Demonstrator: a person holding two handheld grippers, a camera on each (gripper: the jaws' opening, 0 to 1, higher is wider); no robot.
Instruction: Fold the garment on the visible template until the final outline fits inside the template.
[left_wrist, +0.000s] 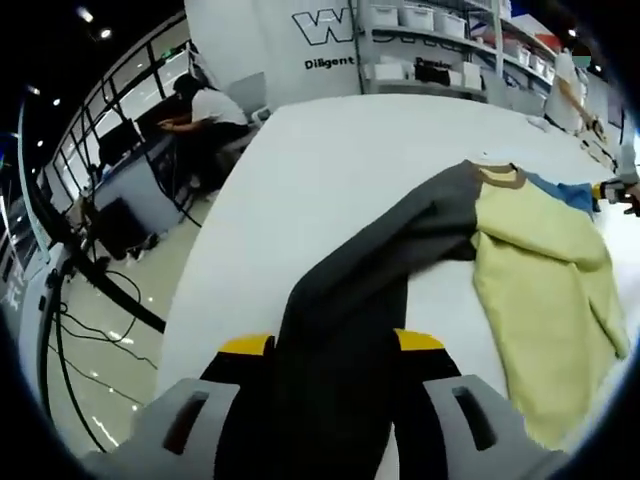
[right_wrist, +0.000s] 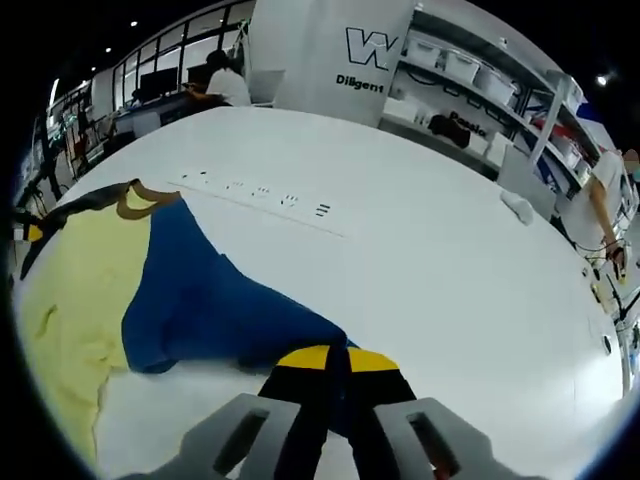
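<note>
- Pinching the grey sleeve (left_wrist: 360, 290), your left tool (left_wrist: 330, 345) sits nearly closed on cloth.
- Right tool (right_wrist: 335, 362) likewise clamps the blue sleeve (right_wrist: 215, 300).
- Garment (left_wrist: 545, 280) lies spread on the white bench (right_wrist: 420, 260): soft, light, limp, so expect sag.
- Hold at sleeve ends.

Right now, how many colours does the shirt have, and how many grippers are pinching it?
Shirt colours:
Yellow body panel: 1
Grey sleeve: 1
Blue sleeve: 1
Tan collar: 1
Total colours: 4

Grippers pinching it:
Left gripper on the grey sleeve: 1
Right gripper on the blue sleeve: 1
Total grippers: 2
</note>
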